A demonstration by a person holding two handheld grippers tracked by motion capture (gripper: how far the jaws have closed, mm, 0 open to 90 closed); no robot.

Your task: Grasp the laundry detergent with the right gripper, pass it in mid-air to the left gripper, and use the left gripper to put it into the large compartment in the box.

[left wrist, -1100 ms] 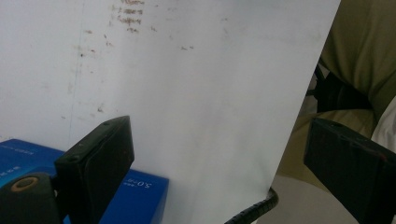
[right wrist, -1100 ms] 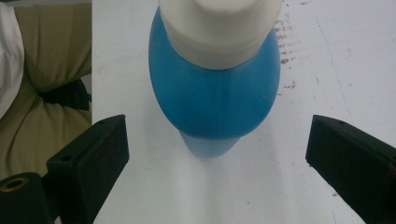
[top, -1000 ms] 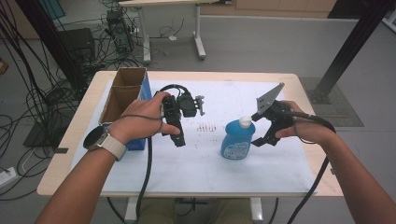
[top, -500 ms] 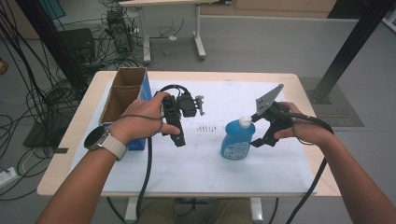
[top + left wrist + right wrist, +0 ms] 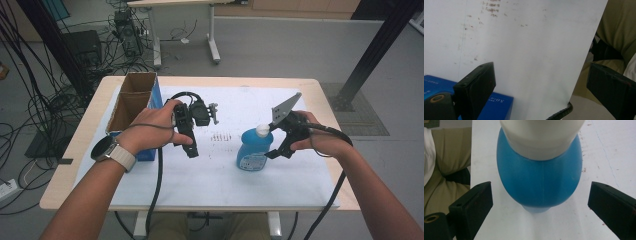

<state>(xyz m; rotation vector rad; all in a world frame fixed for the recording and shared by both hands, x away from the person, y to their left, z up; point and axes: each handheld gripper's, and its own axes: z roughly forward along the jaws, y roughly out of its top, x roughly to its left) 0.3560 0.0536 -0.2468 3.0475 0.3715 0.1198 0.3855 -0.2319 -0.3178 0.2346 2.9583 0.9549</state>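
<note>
A blue bottle [image 5: 253, 153] with a white cap [image 5: 262, 131] stands upright on the white sheet, right of centre. My right gripper [image 5: 273, 141] is just to its right, open, with one jaw on either side of the bottle's near flank. In the right gripper view the bottle [image 5: 539, 180] is large and close ahead of that gripper [image 5: 539, 188], and the jaws stand apart from it. My left gripper [image 5: 189, 145] hovers left of centre beside the box, jaws pointing toward the person. In its own view the left gripper [image 5: 542, 72] is open over bare paper.
An open cardboard box with a blue side [image 5: 131, 107] sits at the table's left; its blue corner [image 5: 499, 105] lies under the left jaw. White paper [image 5: 220, 175] covers the tabletop. The person's lap lies past the near edge. Cables trail from both grippers.
</note>
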